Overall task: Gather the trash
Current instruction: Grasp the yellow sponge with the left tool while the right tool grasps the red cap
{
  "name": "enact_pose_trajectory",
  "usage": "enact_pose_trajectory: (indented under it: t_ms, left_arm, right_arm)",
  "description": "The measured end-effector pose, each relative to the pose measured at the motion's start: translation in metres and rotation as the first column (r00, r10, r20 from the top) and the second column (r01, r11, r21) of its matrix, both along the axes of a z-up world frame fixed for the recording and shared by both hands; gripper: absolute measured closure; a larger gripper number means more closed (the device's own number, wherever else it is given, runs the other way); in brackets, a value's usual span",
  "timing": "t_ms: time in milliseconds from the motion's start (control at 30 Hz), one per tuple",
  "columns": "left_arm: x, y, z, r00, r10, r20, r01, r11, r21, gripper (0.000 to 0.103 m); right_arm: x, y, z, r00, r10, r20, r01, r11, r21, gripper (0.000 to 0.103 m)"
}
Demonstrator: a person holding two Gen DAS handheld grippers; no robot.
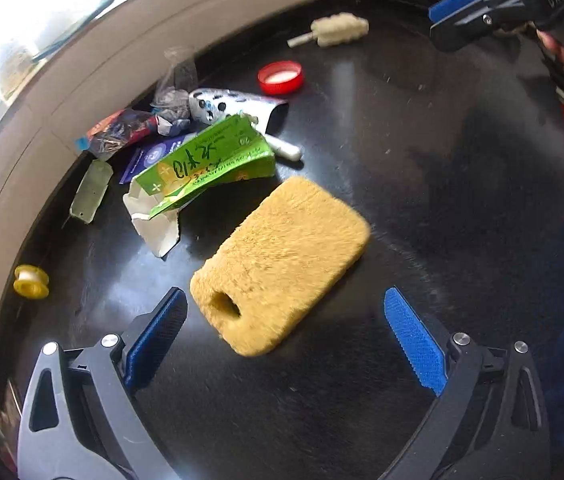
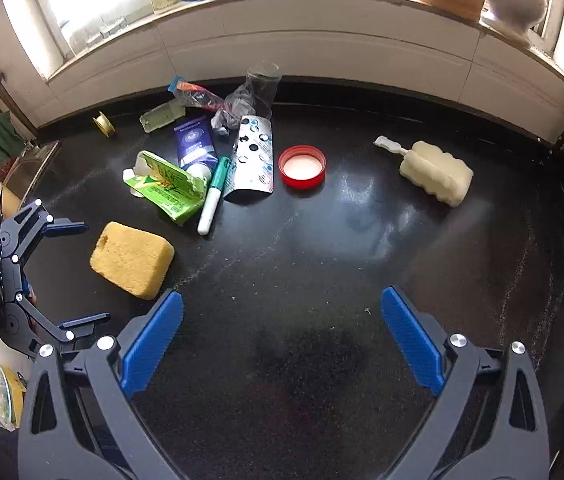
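Note:
A yellow sponge (image 1: pixel 282 264) lies on the black counter (image 1: pixel 422 200). My left gripper (image 1: pixel 286 336) is open, its fingers on either side of the sponge's near end, not touching it. The sponge (image 2: pixel 131 258) and left gripper (image 2: pixel 77 276) also show in the right wrist view. My right gripper (image 2: pixel 282 344) is open and empty over bare counter (image 2: pixel 322 280); it shows at the top right of the left wrist view (image 1: pixel 454 16). Trash lies behind: a torn green carton (image 1: pixel 205 164), a blister pack (image 2: pixel 251 160), a red lid (image 2: pixel 302 166), a blue tube (image 2: pixel 195 142), a pen (image 2: pixel 213 196), crumpled wrappers (image 2: pixel 201 98).
A white sponge brush (image 2: pixel 434 170) lies at the right. A yellow tape spool (image 1: pixel 31 281) and a pale green tag (image 1: pixel 91 192) lie near the tiled wall (image 2: pixel 322 40). A windowsill with jars runs along the back. A sink (image 2: pixel 33 164) is at far left.

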State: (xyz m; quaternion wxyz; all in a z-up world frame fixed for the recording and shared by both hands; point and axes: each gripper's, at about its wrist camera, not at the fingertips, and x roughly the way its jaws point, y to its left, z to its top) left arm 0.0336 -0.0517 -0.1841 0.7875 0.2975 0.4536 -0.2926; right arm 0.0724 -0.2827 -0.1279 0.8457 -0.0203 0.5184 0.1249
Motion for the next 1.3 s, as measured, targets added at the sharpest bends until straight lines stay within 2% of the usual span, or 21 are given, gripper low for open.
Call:
enact_pose_trajectory:
  t_ms: [133, 200, 333, 533, 667, 700, 733, 800, 833, 1000, 1133, 1300]
  left_arm:
    - [0.022, -0.001, -0.017, 0.999, -0.023, -0.048, 0.023, 1.0, -0.002, 0.007]
    - [0.029, -0.002, -0.019, 0.998, -0.055, -0.03, 0.054, 0.998, -0.016, 0.007]
    - [0.042, -0.007, -0.025, 0.997, -0.069, -0.044, 0.068, 0.997, -0.035, 0.007]
    - [0.051, -0.02, -0.028, 0.997, -0.057, -0.053, 0.053, 0.996, -0.076, 0.007]
    - [0.051, -0.027, -0.028, 0.997, -0.033, -0.071, 0.026, 0.996, -0.09, 0.01]
    - [0.052, -0.027, -0.028, 0.997, -0.019, -0.079, 0.012, 0.995, -0.095, 0.012]
    - [0.053, -0.029, -0.028, 0.996, -0.002, -0.088, -0.007, 0.995, -0.103, 0.015]
    - [0.052, -0.029, -0.026, 0.995, 0.031, -0.099, -0.043, 0.992, -0.116, 0.022]
    - [0.051, -0.029, -0.025, 0.993, 0.047, -0.109, -0.06, 0.991, -0.122, 0.024]
    - [0.049, -0.029, -0.016, 0.971, 0.181, -0.155, -0.205, 0.966, -0.157, 0.035]
    - [0.032, -0.029, 0.002, 0.955, 0.267, -0.133, -0.288, 0.94, -0.183, 0.036]
    - [0.007, -0.029, 0.029, 0.916, 0.381, -0.123, -0.4, 0.887, -0.23, 0.036]
  right_arm:
    - [0.027, -0.001, -0.029, 0.999, 0.005, -0.035, -0.005, 1.0, -0.015, 0.007]
    - [0.044, -0.002, -0.044, 0.999, 0.0, -0.051, -0.001, 1.0, -0.027, 0.007]
    - [0.078, -0.001, -0.064, 0.998, 0.013, -0.059, -0.016, 0.999, -0.05, 0.007]
    - [0.129, 0.006, -0.075, 0.997, 0.067, -0.029, -0.07, 0.992, -0.102, 0.015]
    - [0.15, 0.01, -0.079, 0.994, 0.104, -0.021, -0.105, 0.99, -0.098, 0.021]
    - [0.151, 0.011, -0.078, 0.994, 0.11, -0.018, -0.111, 0.989, -0.095, 0.022]
    - [0.151, 0.013, -0.077, 0.993, 0.119, -0.008, -0.119, 0.989, -0.091, 0.028]
    - [0.151, 0.017, -0.075, 0.99, 0.142, 0.009, -0.141, 0.986, -0.084, 0.043]
    - [0.151, 0.02, -0.073, 0.989, 0.151, 0.011, -0.149, 0.985, -0.084, 0.054]
    - [0.143, 0.021, -0.069, 0.991, 0.133, -0.004, -0.133, 0.989, -0.065, 0.055]
    - [0.118, 0.021, -0.042, 0.993, 0.115, 0.026, -0.113, 0.992, -0.058, 0.055]
    - [0.068, 0.017, -0.01, 0.994, 0.098, 0.039, -0.097, 0.995, -0.034, 0.055]
